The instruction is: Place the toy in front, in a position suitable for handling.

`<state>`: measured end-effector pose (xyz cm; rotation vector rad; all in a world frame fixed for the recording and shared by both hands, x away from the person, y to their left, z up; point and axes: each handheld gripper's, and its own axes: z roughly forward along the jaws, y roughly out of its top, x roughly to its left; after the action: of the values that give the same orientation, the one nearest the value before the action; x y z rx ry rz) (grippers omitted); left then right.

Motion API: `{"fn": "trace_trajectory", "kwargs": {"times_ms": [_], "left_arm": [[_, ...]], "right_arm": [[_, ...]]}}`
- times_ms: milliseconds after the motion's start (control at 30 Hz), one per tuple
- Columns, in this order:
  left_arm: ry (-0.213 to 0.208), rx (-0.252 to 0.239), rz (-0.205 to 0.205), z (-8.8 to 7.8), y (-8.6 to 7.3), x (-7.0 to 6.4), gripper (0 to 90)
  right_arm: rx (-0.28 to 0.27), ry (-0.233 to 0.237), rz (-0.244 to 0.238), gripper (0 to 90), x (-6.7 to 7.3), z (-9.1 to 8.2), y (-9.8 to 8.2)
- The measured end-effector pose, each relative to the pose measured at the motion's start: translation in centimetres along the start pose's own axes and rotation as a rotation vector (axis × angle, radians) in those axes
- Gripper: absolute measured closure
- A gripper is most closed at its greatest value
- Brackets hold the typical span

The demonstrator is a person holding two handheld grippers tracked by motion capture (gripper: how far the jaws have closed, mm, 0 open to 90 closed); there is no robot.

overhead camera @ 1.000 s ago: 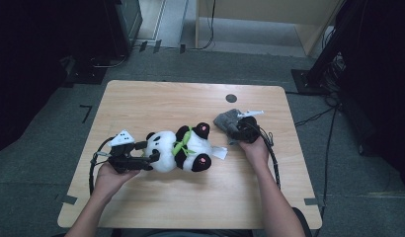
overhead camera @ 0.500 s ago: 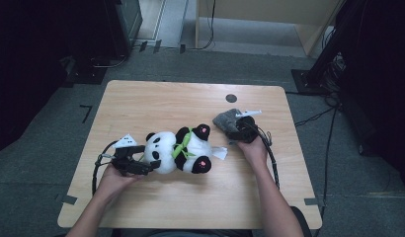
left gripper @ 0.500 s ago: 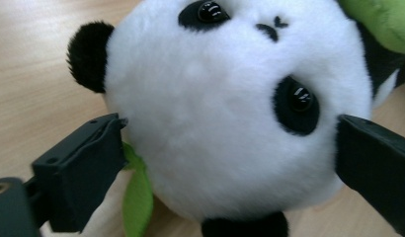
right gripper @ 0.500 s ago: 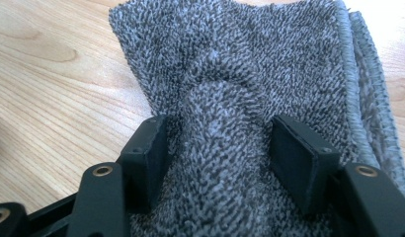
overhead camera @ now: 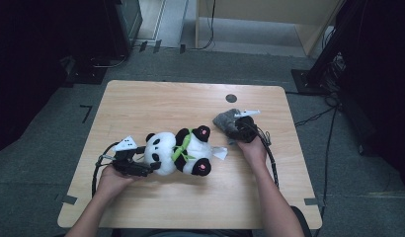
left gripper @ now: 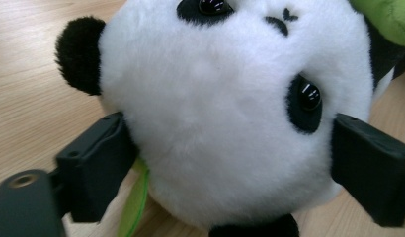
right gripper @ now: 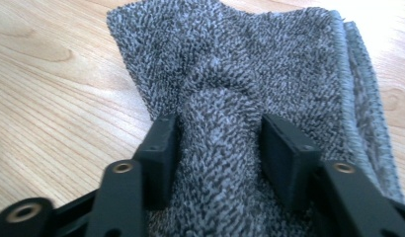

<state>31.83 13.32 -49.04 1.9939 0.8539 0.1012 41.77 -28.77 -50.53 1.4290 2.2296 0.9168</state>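
1. Wooden table (overhead camera: pixel 156 101) stands on grey carpet; the panda toy (overhead camera: pixel 178 152) lies near the middle, toward the front edge, and the grey towel (overhead camera: pixel 224 120) lies closer to the right edge.
2. Left gripper (left gripper: pixel 225 163) has its jaws on both sides of the panda's head and they have just been closing, so squeeze slowly until the plush is firmly gripped.
3. Right gripper (right gripper: pixel 220 148) pinches a raised fold of the towel; its jaws have just been closing too.
4. I think it is best to grip low on the head, because round plush slips out easily.
5. Lift the towel only when the fold sits deep between the jaws.
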Motion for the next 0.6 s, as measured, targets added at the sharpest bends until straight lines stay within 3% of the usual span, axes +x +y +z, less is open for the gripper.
{"fn": "trace_trajectory", "kwargs": {"times_ms": [133, 267, 433, 600], "left_arm": [[0.036, 0.001, -0.017, 0.1, 0.3, -0.5, 18.8], [0.036, 0.009, -0.019, 0.0, 0.4, -0.5, 18.9], [0.038, 0.007, -0.022, 0.0, 0.4, -0.5, 19.0], [0.033, 0.008, -0.027, 0.0, 0.4, -0.4, 18.9]], "right_arm": [[-0.001, -0.002, 0.007, 60.3, -0.2, 0.0, -0.1], [0.008, -0.015, 0.044, 74.0, -0.5, -0.3, 0.0], [-0.004, 0.001, 0.073, 74.9, -0.8, -0.9, 0.3], [-0.044, 0.054, 0.132, 74.9, -0.9, -2.7, 0.8]]}}
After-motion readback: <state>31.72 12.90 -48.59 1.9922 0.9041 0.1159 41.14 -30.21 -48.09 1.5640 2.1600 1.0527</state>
